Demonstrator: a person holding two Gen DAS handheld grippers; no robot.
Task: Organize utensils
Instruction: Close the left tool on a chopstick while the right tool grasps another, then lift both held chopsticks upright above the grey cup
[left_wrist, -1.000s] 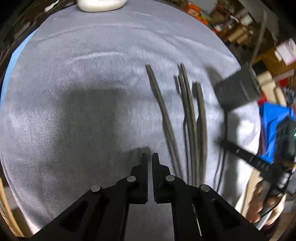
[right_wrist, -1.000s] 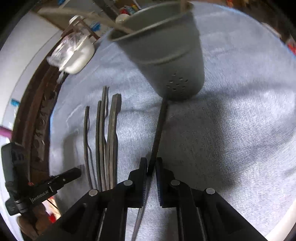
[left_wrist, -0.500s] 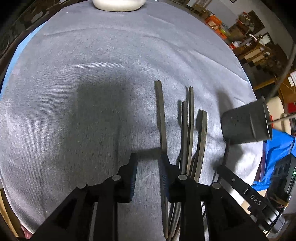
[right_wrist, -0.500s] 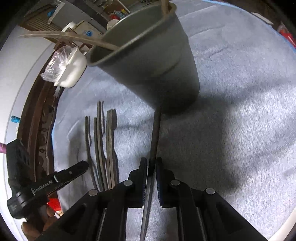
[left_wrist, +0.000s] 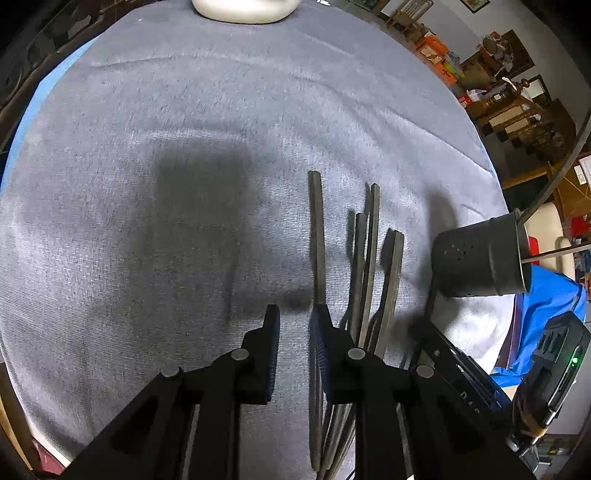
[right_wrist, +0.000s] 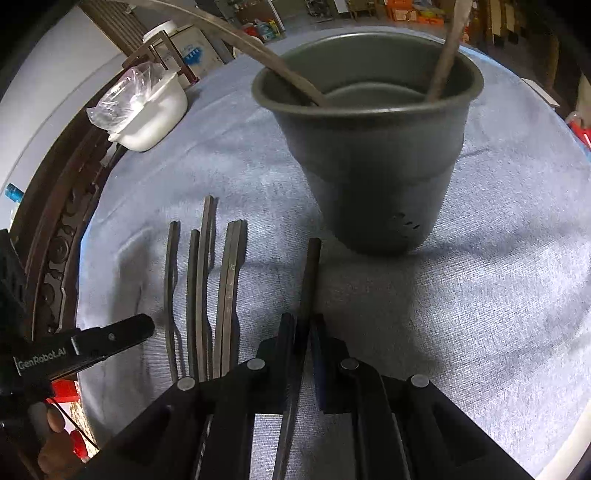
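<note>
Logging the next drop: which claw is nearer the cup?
Right. The right claw, clamped on a utensil, is just before the cup; the left claw is beyond the utensil row.

Left gripper (left_wrist: 293, 321): pointed steeply down, jaws slightly apart, just been closing a little, nothing between pads. Right gripper (right_wrist: 303, 326): also angled down, jaws clamped on a thin dark utensil handle (right_wrist: 309, 269).

In the right wrist view, a cup (right_wrist: 373, 155) holding two utensils is standing at upper centre on the cloth (right_wrist: 480, 295); loose utensils (right_wrist: 207, 295) are lying in a row at lower left, a bowl (right_wrist: 147, 110) sitting at upper left.
</note>
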